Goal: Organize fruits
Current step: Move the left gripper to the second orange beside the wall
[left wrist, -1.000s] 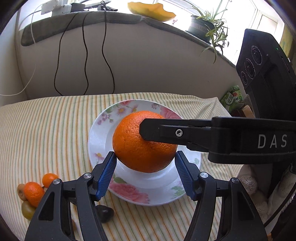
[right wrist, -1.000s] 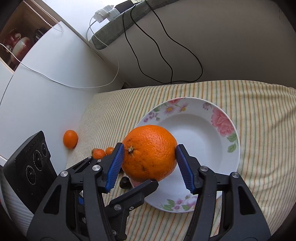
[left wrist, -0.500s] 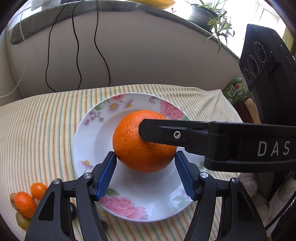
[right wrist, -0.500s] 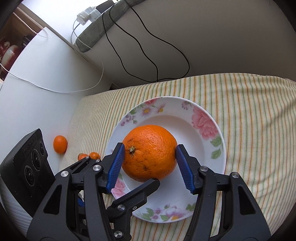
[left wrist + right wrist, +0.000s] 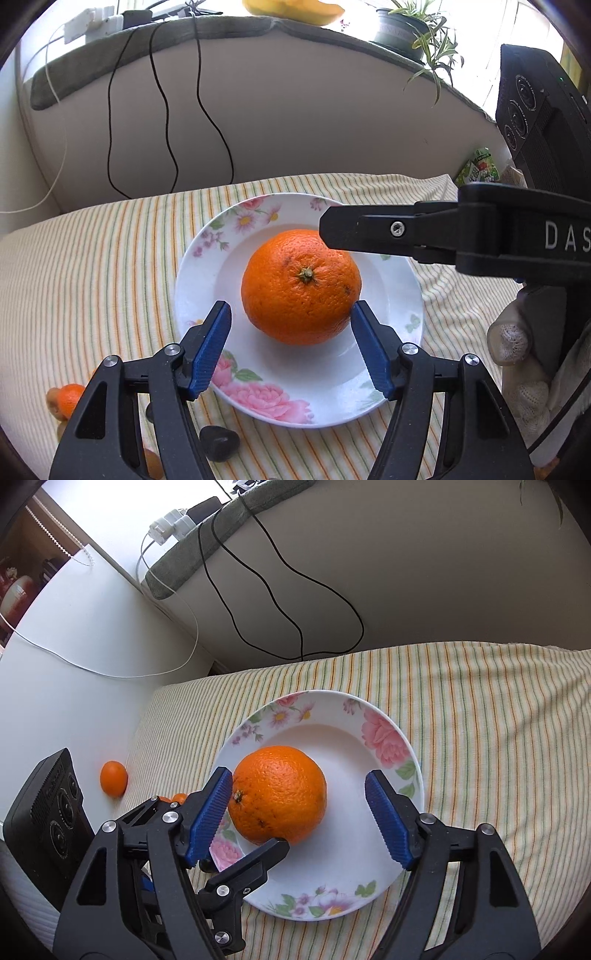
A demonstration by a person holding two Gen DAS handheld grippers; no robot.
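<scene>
so the big round orange [image 5: 301, 286] is sitting in the white floral-rimmed plate [image 5: 388, 384] on the striped-cloth counter [image 5: 92, 277], a bit left of the middle of the dish. the right gripper [image 5: 299, 814] has just been opening up: the orange sits between its blue fingers [image 5: 388, 825], with the left pad right against the peel or nearly so and a clear gap on the other side, so it isn't clamped anymore. the left gripper [image 5: 291, 347] sits low in front of the orange with its fingers apart, the right tip just at the peel, not squeezing anything as far as i can tell.

i'd call that one fruit done, the rest not. there's a small orange mandarin [image 5: 113, 778] off by the white wall, and a little cluster of tiny orange fruits [image 5: 68, 400] at the near left edge, plus a dark rounded pebble-looking thing [image 5: 219, 441] beside the plate, can't tell what it is.

in the way: mostly the two grippers crowding each other over the plate. black cables [image 5: 162, 110] hang down the back wall, well clear.
</scene>
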